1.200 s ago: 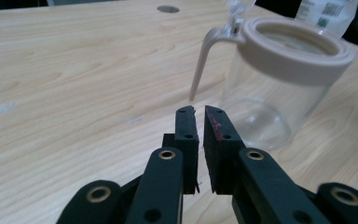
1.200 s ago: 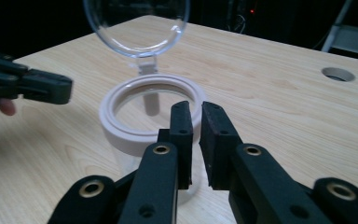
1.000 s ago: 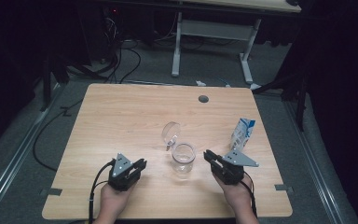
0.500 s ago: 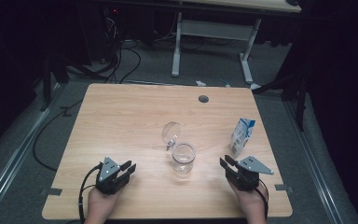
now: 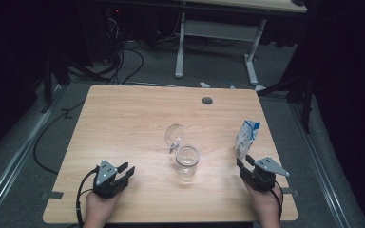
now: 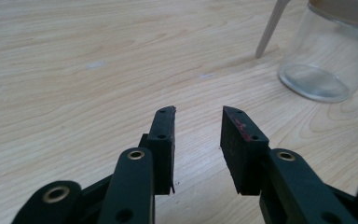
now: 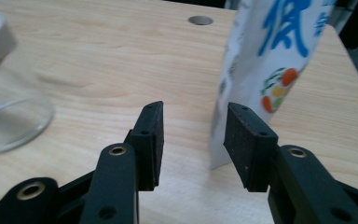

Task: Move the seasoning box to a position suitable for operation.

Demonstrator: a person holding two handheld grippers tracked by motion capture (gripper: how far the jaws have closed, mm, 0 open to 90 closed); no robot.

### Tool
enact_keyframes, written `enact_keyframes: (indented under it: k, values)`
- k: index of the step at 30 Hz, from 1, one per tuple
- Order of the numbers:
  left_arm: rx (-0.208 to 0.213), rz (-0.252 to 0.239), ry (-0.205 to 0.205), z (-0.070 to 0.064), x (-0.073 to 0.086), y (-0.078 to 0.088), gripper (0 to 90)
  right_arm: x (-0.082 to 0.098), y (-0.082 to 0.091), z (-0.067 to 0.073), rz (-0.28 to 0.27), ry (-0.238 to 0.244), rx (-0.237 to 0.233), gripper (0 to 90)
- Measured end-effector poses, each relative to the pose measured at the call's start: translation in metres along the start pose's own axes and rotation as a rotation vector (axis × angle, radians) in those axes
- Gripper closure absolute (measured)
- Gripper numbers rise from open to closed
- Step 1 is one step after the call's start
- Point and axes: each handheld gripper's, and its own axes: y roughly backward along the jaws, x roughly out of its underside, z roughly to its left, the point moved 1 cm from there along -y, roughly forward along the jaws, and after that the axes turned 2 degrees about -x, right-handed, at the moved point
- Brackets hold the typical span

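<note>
We: both tongs, left point(image 5: 125, 170) and right point(image 5: 244, 162), just opening, empty; right nears carton point(image 5: 247, 138) by worktop's right edge; jar point(image 5: 187, 163) open, nothing poured yet.

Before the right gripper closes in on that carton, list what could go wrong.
The carton stands upright near the table's right edge; a glancing touch from the open right gripper could tip it or push it off. The open glass jar stands mid-table with its hinged lid up; a sweeping hand might topple it.
</note>
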Motion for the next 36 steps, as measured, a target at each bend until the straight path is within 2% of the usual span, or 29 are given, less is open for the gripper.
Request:
enact_keyframes:
  k: [5,12,16,18,22,27,36]
  values:
    - [-0.031,-0.001,0.007,0.004,0.007,0.012,65.0,-0.006,-0.007,-0.013,-0.019,-0.025,0.026,55.1]
    - [-0.069,-0.009,0.022,0.009,0.015,0.029,65.0,-0.017,-0.021,-0.017,-0.035,-0.017,0.076,55.3]
    - [-0.081,-0.008,0.029,0.011,0.017,0.033,64.1,-0.021,-0.026,-0.017,-0.034,-0.017,0.097,59.6]
    - [-0.088,-0.008,0.032,0.011,0.019,0.036,64.0,-0.022,-0.028,-0.018,-0.033,-0.021,0.111,64.5]
    - [-0.087,-0.009,0.030,0.011,0.019,0.036,64.0,-0.023,-0.028,-0.020,-0.026,-0.031,0.105,71.8]
    - [-0.079,-0.003,0.006,0.006,0.017,0.033,63.7,-0.020,-0.026,-0.025,-0.034,-0.038,0.121,89.2]
    - [-0.053,-0.008,-0.007,0.000,0.012,0.025,63.5,-0.015,-0.019,-0.025,-0.044,-0.029,0.086,90.0]
